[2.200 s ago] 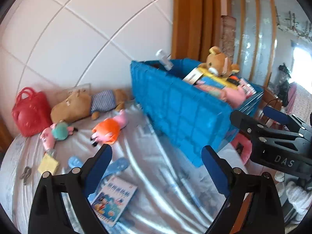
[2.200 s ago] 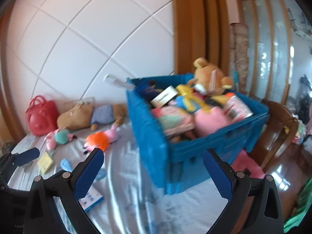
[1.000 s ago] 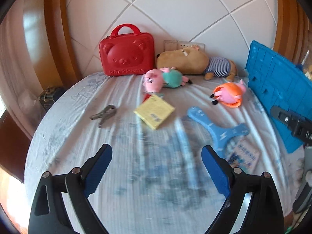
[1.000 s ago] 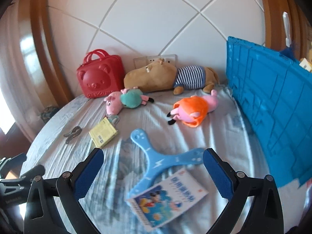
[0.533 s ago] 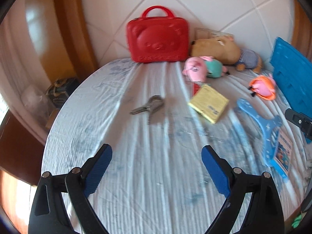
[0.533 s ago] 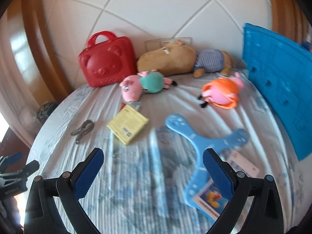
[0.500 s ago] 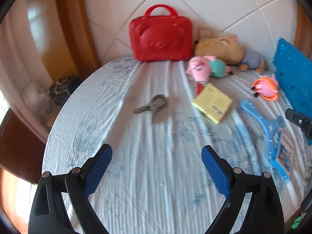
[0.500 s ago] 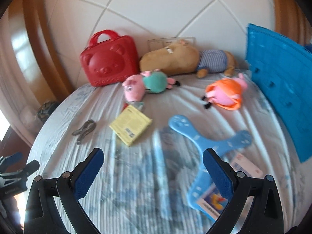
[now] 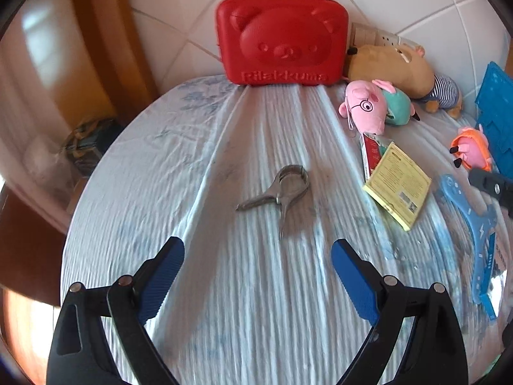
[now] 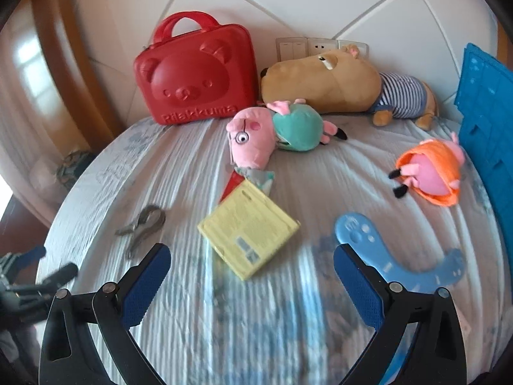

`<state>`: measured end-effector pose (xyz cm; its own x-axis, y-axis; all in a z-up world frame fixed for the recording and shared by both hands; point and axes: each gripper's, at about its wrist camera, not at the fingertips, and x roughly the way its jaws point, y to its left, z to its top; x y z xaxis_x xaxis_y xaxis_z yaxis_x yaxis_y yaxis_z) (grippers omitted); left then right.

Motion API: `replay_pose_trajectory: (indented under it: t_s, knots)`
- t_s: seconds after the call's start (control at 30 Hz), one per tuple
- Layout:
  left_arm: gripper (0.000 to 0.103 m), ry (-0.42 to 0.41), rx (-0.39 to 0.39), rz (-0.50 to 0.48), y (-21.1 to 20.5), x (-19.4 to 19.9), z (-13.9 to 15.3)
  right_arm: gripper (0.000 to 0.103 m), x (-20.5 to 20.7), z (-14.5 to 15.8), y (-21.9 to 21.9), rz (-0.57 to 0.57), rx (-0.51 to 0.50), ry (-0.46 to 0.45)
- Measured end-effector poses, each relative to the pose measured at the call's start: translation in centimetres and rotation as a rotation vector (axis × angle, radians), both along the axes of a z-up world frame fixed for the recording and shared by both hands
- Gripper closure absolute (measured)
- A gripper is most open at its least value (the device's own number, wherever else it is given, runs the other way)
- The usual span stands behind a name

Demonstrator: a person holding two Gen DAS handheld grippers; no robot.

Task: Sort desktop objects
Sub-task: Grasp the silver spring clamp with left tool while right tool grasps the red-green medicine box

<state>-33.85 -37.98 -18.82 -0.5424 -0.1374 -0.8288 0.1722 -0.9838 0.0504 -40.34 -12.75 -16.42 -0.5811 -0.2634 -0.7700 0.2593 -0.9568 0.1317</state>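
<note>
A metal clip [image 9: 282, 189] lies on the white cloth straight ahead of my open, empty left gripper [image 9: 258, 264]; it also shows in the right wrist view [image 10: 142, 224]. A yellow packet [image 10: 248, 234] lies just ahead of my open, empty right gripper [image 10: 251, 271], with a red card [image 10: 232, 183] under its far edge. A pink pig plush in green [image 10: 272, 134], an orange pig plush [image 10: 431, 171], a brown plush in stripes [image 10: 336, 83] and a blue boomerang [image 10: 400, 256] lie further on. The yellow packet also shows in the left wrist view [image 9: 397, 186].
A red bear-face case [image 9: 282, 45] stands against the tiled wall at the back. A blue crate [image 10: 487, 128] stands at the right edge. The round table's edge curves away at left, with a dark bundle [image 9: 89, 141] on the floor beyond. A picture book [image 9: 495, 276] lies under the boomerang.
Both views have swung left, away from the blue crate, and moved closer to the table. The metal clip now sits centred ahead of my left gripper. Both grippers stay open.
</note>
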Motion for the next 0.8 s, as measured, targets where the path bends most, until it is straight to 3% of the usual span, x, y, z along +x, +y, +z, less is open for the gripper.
replay_pose_trajectory:
  t_s: [0.17, 0.37, 0.6, 0.8]
  knots:
    - [0.009, -0.042, 0.015, -0.03, -1.5, -4.9, -2.8, 0.0, -5.6, -1.3, -2.6, -0.022, 0.033, -0.017]
    - [0.009, -0.117, 0.018, -0.058, -2.0, -9.5, -7.0, 0.0, -12.4, -5.1, -6.1, -0.032, 0.098, -0.081]
    - [0.009, -0.158, 0.036, -0.072, -2.0, -11.9, -9.9, 0.0, -15.7, -9.8, -8.0, -0.021, 0.159, -0.157]
    - [0.012, -0.162, 0.076, -0.067, -2.2, -12.3, -10.9, 0.002, -17.0, -11.9, -8.1, -0.019, 0.171, -0.204]
